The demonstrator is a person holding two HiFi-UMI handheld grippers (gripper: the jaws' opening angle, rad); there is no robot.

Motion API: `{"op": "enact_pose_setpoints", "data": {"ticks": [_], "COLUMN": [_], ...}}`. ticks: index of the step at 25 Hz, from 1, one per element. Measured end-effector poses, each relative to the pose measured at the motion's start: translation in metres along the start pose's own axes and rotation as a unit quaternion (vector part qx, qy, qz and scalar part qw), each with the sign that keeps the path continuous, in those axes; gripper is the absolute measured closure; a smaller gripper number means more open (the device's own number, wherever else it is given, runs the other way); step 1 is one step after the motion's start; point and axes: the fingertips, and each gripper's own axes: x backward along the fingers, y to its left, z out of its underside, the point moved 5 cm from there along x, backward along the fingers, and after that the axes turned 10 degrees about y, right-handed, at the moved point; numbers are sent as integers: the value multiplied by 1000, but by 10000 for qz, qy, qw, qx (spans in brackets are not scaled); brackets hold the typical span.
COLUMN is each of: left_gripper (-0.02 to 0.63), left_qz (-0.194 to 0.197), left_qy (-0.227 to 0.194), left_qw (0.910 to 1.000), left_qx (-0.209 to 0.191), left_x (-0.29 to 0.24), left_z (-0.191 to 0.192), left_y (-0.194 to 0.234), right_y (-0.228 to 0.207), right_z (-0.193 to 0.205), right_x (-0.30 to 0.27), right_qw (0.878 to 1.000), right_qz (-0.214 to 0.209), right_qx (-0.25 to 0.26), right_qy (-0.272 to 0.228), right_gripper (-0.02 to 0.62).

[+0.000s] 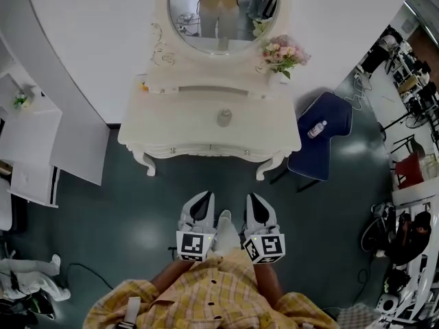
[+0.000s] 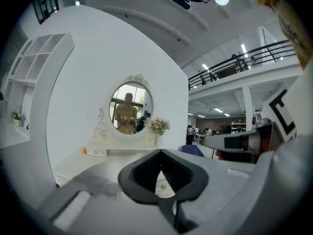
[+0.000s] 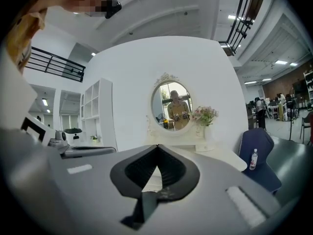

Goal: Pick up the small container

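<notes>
The small container [image 1: 224,118] is a grey round pot that stands alone in the middle of the white dressing table [image 1: 164,125]. In the left gripper view the small container [image 2: 163,187] shows through the hole behind the jaw tips. Both grippers hang side by side over the dark floor, well short of the table's front edge. My left gripper [image 1: 204,197] [image 2: 160,152] is shut with its jaw tips touching and nothing between them. My right gripper [image 1: 254,199] [image 3: 157,147] is shut too and holds nothing.
An oval mirror [image 1: 223,12] and a vase of pink flowers [image 1: 282,52] stand at the table's back. A blue chair [image 1: 333,115] with a bottle [image 1: 317,129] on it sits right of the table. White shelving [image 1: 31,149] stands at the left.
</notes>
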Motion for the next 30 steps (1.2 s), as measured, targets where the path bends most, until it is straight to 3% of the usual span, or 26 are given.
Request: {"op": "enact_pose_setpoints", "data": {"ticks": [17,30], "left_gripper": [607,607], "left_qz": [-364,-515], "left_qy": [302,784], "left_qw": [9989,9956], "left_qx": [-67,16], "left_x": [-141,-256], "left_z": [-34,-33], "left_y": [49,72], "right_y": [-77,-151], "right_z": [-36,-46], "right_x": [-133,-227], "right_qw": [9993,9977], "right_qz": [-314,-451], "right_qx": [-123,-206], "right_qy": [178,469], "right_gripper": [597,597]}}
